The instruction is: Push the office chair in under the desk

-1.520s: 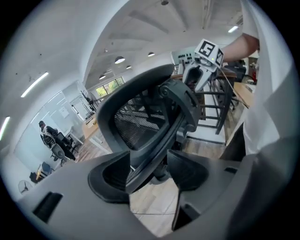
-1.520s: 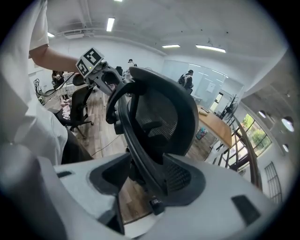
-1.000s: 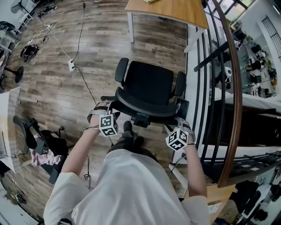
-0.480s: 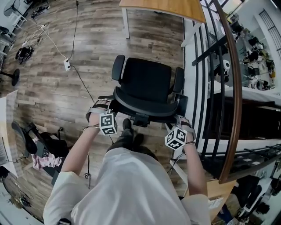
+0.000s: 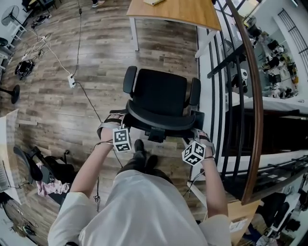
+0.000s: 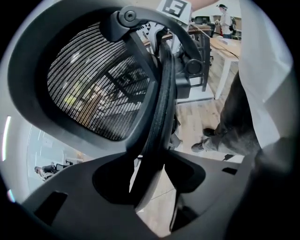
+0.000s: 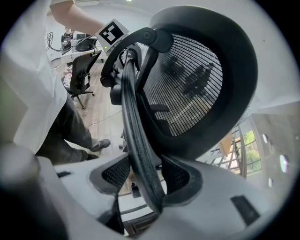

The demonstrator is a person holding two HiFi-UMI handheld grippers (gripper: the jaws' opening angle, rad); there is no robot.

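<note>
A black office chair [image 5: 161, 91] stands on the wood floor, its seat facing a wooden desk [image 5: 178, 12] at the top of the head view. My left gripper [image 5: 112, 120] [image 6: 150, 180] is at the left edge of the mesh backrest [image 6: 93, 93]. Its jaws are closing, with the backrest's rim between them and against the pads. At the right edge of the backrest [image 7: 187, 89], my right gripper [image 5: 198, 134] [image 7: 150, 183] is shut on the rim. The person stands right behind the chair.
A dark railing with a wooden handrail [image 5: 250, 96] runs close along the chair's right side. A power strip and its cable [image 5: 72, 80] lie on the floor to the left. Another chair [image 5: 33, 161] stands at the lower left. The desk's white leg [image 5: 134, 33] is ahead to the left.
The head view has shifted a little and shows more of the desk. Both grippers stay at the backrest's edges, and the chair's distance to the desk looks about the same.
</note>
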